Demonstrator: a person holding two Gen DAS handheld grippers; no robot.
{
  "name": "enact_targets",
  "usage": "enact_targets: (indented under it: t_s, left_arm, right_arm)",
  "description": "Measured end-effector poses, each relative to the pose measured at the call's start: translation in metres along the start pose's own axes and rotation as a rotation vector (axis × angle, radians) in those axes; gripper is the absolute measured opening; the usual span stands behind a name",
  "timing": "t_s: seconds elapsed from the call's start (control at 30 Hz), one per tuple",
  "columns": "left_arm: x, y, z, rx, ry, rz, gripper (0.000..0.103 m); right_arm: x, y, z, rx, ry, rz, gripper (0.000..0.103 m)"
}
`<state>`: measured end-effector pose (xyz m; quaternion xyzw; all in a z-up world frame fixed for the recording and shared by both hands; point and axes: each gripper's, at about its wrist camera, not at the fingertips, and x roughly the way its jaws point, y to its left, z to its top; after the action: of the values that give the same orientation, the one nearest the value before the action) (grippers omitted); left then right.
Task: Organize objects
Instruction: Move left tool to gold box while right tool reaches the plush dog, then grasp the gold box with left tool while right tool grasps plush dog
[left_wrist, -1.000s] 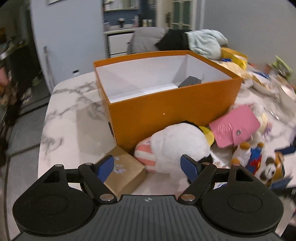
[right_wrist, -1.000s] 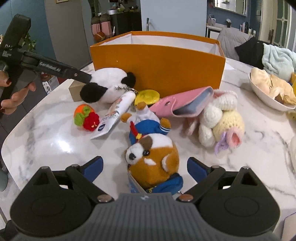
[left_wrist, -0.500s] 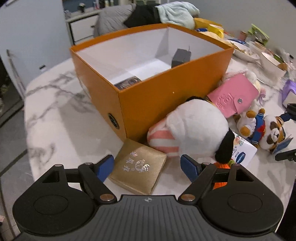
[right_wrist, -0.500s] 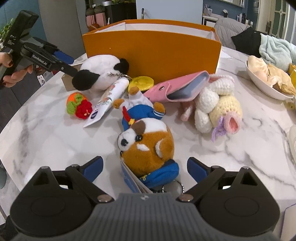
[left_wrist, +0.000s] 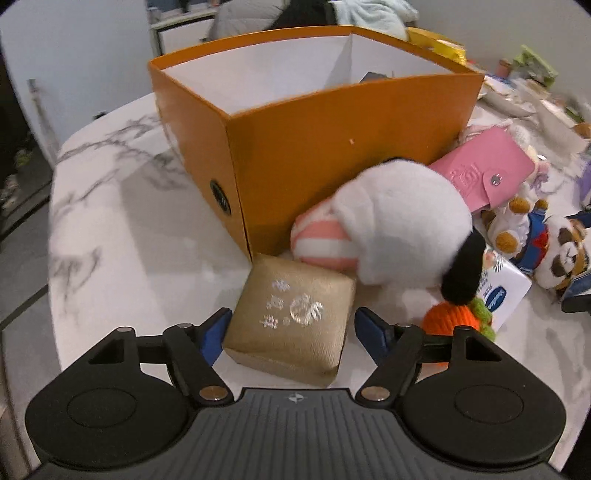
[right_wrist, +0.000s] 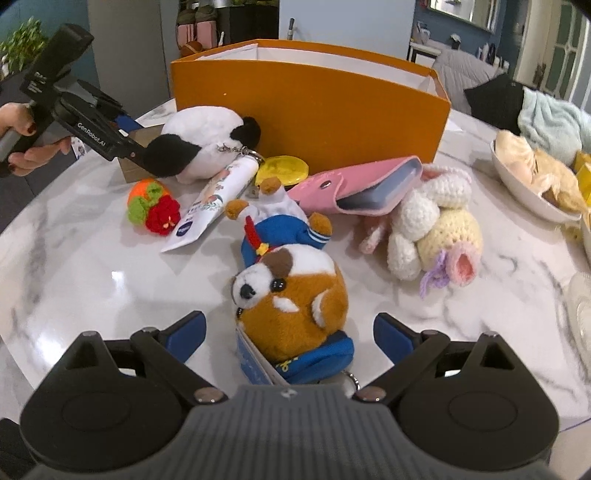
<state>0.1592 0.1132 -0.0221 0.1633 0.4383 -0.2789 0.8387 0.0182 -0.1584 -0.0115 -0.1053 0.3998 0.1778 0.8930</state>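
Observation:
A gold padded box with silver markings lies on the marble table in front of the corner of the orange box. My left gripper straddles the gold box and its jaws are closing. The left pad is almost at the box's side, and a gap shows at the right pad. In the right wrist view a brown and white plush dog lies between the fingers of my right gripper, which is open and clear of it. The orange box stands open-topped behind the toys.
A white and black plush, a striped pink ball and a pink wallet crowd the orange box's front. A cream tube, a yellow tin, a crochet bunny and a bowl lie further along.
My left gripper has swung left and come down over the gold box, which now sits between narrower jaws. My right gripper has barely shifted over the plush dog.

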Motion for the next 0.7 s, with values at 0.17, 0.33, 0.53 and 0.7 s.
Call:
enact_targets:
  t_s: [0.17, 0.33, 0.53, 0.7]
  left_arm:
    - [-0.004, -0.032, -0.014, 0.003, -0.017, 0.132, 0.086]
    - [-0.006, -0.037, -0.012, -0.054, -0.042, 0.189, 0.080]
    - [-0.007, -0.031, -0.013, -0.177, -0.048, 0.181, 0.076]
    - [-0.009, -0.033, -0.018, -0.228, -0.067, 0.181, 0.072]
  right_arm:
    - [0.000, 0.002, -0.003, -0.020, -0.031, 0.012, 0.097]
    - [0.004, -0.003, -0.005, -0.025, -0.036, 0.041, 0.089]
    - [0.005, -0.017, 0.004, 0.048, -0.058, 0.094, 0.083]
    - [0.010, -0.022, 0.014, 0.046, -0.079, 0.085, 0.074]
